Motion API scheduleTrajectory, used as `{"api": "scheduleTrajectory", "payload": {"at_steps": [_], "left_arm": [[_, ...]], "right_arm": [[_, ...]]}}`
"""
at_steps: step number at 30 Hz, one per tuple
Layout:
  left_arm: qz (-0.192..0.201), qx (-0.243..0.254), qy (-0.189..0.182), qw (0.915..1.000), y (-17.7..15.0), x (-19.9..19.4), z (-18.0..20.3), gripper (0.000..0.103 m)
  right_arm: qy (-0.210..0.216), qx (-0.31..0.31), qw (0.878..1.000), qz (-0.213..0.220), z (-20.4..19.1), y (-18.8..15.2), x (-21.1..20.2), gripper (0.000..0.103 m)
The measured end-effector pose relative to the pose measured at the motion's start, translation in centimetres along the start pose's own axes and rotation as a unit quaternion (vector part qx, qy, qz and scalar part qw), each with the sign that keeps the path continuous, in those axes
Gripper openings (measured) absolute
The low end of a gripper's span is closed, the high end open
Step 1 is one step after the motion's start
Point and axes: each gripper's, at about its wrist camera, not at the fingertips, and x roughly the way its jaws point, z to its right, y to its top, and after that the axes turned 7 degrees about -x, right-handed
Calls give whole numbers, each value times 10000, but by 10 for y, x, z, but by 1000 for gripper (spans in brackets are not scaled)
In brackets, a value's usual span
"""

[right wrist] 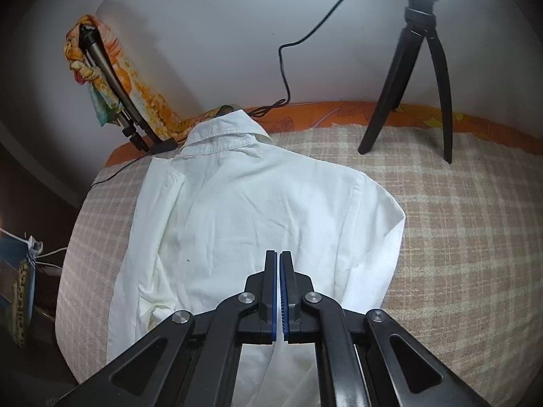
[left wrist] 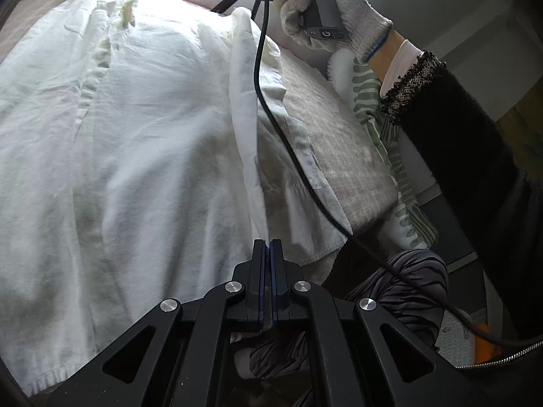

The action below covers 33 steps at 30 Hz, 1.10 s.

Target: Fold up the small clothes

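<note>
Lying flat, white shirt beneath closed right tongs

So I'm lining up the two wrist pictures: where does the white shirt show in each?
Left wrist: the white shirt fills the left and centre, collar at top left, a fold of it pinched in the shut left gripper.
Right wrist: it lies in the centre, collar up, with the shut right gripper over its lower part.
Shared landmark: the checked blanket under the shirt, right of it in both views.
</note>
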Motion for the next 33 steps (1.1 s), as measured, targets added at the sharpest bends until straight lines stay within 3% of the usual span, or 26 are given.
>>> {"api": "scheduleTrajectory", "payload": {"at_steps": [1,2,3,5,8,11,15,17,24,30,31,33], "left_arm": [[12,2,8,10000,0,-1,0,1],[24,-4,14,10000,0,-2,-1,1],[22,-15,16,10000,-1,-1,-1,1],[3,-44,18,10000,-2,-2,-3,1],[-7,-23,13,10000,-3,-3,-5,1],[-13,-4,19,10000,-3,-4,-4,1],[-18,-8,14,10000,-3,-4,-3,1],[-34,-42,-16,10000,-3,-4,-4,1],[-80,-132,-85,9998,-2,-3,-4,1],[-92,-129,-104,9998,-2,-4,-3,1],[-89,-131,-104,9998,-3,-4,-4,1],[-81,-117,-95,9999,-5,-5,-3,1]], "right_arm": [[-135,-83,9998,78,-4,0,-3,1],[-221,-68,9996,143,-1,1,-8,16],[-298,8,9993,233,3,0,-14,42],[-385,236,9980,436,21,-5,-29,55],[-444,561,9969,318,50,-15,-31,55],[-161,905,9958,42,71,-26,-22,55],[235,1133,9933,-1,75,-29,-17,10],[8,790,9969,-13,58,-21,-18,1],[-751,-640,9946,-309,-29,6,13,0],[-1609,-1665,9697,-784,-80,-7,73,0],[-1484,-1586,9723,-869,-81,-10,81,1],[-819,-1271,9840,-936,-78,-14,85,6]]}}
